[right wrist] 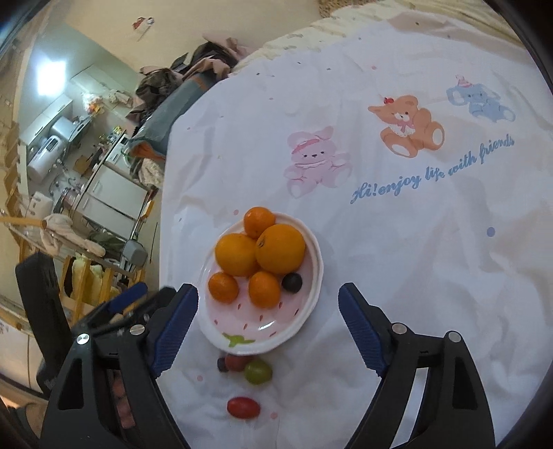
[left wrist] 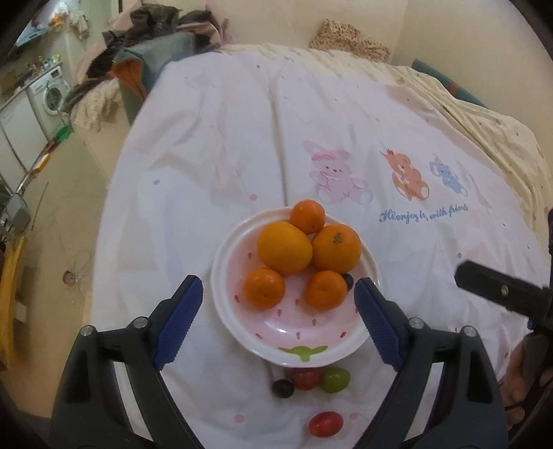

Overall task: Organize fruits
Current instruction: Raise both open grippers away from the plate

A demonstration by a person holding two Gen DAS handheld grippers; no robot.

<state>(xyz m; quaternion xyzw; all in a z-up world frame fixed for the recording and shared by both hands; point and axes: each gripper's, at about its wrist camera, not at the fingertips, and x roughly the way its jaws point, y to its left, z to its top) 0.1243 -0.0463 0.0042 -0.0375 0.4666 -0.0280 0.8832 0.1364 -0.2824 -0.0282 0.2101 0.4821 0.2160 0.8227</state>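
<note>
Item: pink-and-white plate (left wrist: 323, 349) with strawberry pattern, set on a white bedsheet (left wrist: 214, 145) printed with a pink rabbit, an orange bear, a blue elephant and a line of blue script. Contents of plate: two large oranges, the left one (left wrist: 284, 247) touching the right one (left wrist: 336, 247); three small mandarins, one at the far rim (left wrist: 307, 217), one near-left (left wrist: 264, 287), one near-right (left wrist: 325, 289); one dark grape (right wrist: 292, 282) just right of the near-right mandarin, resting inside the plate. Loose on the sheet, just near of the plate's rim: a second dark grape (left wrist: 282, 388), a red cherry tomato (left wrist: 306, 378) and a green grape (left wrist: 335, 380), clustered and touching or nearly so; a further red cherry tomato (left wrist: 325, 424) lies apart, nearer still. Left gripper (left wrist: 278, 297): blue-padded fingers spread wide, nothing between the pads, held above the near half of the plate, straddling it in the left wrist view. Right gripper (right wrist: 268, 302): fingers likewise released and empty, held above the plate's near-right edge and the sheet beside it. Surroundings: heaped clothing (left wrist: 162, 31) at the far left edge of the bed; washing machine (left wrist: 48, 91) and kitchen clutter further left, beyond the bed.
</note>
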